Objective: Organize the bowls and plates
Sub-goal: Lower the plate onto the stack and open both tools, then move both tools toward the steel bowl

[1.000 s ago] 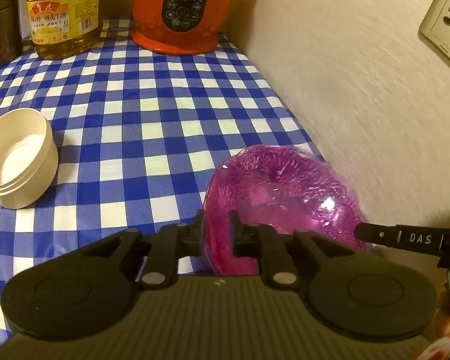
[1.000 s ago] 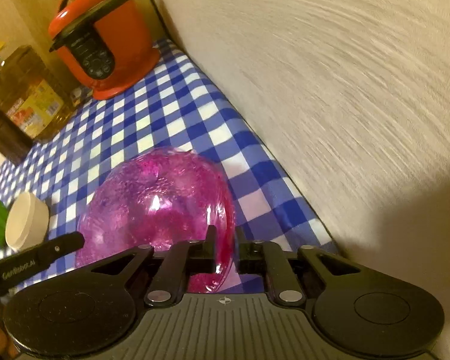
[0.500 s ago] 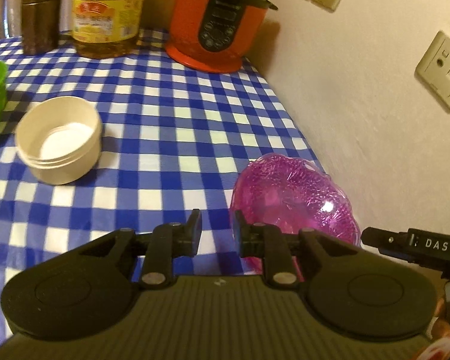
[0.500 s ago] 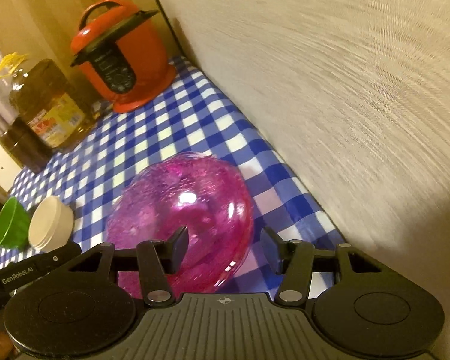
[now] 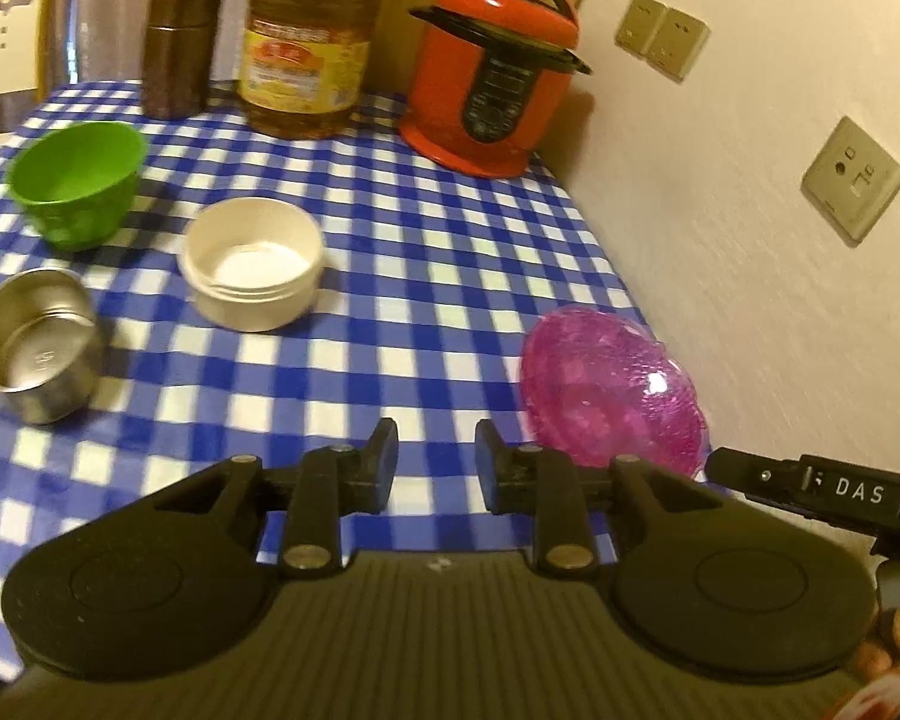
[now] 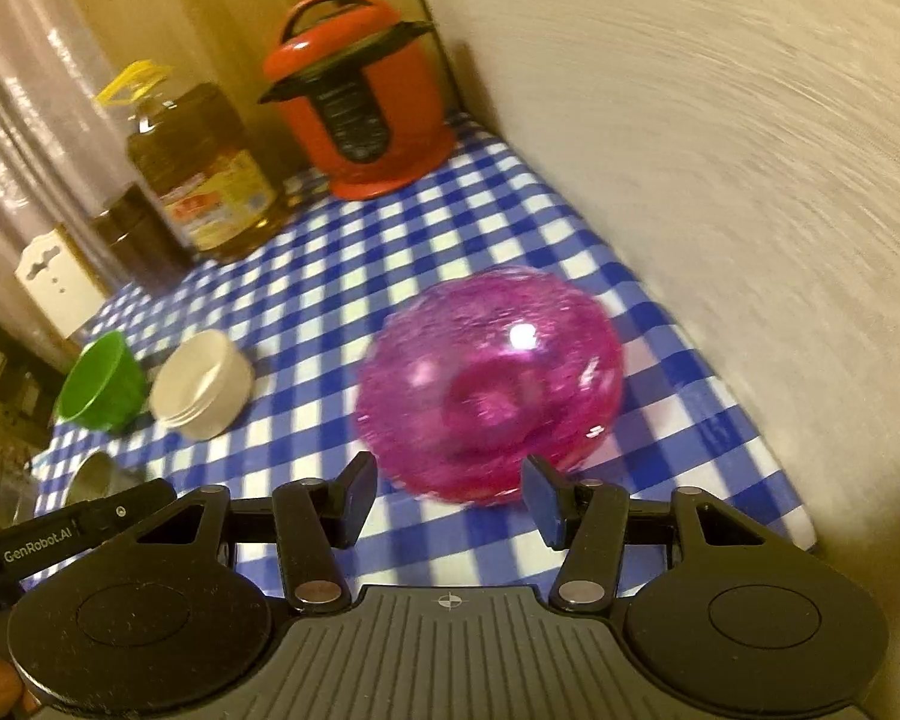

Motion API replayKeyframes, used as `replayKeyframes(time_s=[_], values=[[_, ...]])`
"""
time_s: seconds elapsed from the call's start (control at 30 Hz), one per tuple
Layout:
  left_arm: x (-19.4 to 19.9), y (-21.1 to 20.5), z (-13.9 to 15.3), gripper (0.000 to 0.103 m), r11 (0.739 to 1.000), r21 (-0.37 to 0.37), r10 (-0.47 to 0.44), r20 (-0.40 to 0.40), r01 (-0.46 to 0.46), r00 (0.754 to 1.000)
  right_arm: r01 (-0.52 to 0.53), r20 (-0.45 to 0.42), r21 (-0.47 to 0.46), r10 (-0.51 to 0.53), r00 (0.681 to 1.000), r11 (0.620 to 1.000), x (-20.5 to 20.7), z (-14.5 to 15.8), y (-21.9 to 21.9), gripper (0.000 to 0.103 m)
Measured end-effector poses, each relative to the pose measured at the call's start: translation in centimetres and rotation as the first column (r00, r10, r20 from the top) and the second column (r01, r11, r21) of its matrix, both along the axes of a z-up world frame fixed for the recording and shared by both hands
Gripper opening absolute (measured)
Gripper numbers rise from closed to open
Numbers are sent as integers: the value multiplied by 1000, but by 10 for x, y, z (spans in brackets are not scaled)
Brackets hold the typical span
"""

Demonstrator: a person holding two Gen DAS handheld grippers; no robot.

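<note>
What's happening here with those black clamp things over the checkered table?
A person holds a grasping tool in each hand and is sorting dishes. Both the left tool and the right tool are open and hold nothing. A pink glass bowl sits on the blue checkered tablecloth by the wall, just ahead of the right tool. Further left stand a white bowl, a green bowl and a small steel bowl, none yet stacked.
</note>
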State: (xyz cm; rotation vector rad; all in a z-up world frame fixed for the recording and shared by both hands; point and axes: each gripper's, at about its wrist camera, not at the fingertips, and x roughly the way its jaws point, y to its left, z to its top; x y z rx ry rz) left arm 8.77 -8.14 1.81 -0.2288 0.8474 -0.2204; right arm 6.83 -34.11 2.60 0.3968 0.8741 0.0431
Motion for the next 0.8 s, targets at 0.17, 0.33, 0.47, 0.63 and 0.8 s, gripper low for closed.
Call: replayKeyframes(time_s=[0.17,0.33,0.47,0.63,0.8], values=[[-21,34,12,30,999,10,48,17,-48,999,-49,16,2,49,999,999,-8,10,26,54],[-39,72,22,33,993,26,119,30,-119,992,-97,34,4,97,995,995,-13,18,52,54],[-50,99,26,35,985,28,171,32,-172,985,-140,40,7,140,989,990,-14,20,73,54],[-62,128,29,37,974,29,224,40,-225,974,-180,42,12,179,983,984,-14,21,98,54],[-67,153,34,38,962,29,270,54,-272,961,-220,53,12,219,974,975,-13,22,122,54]])
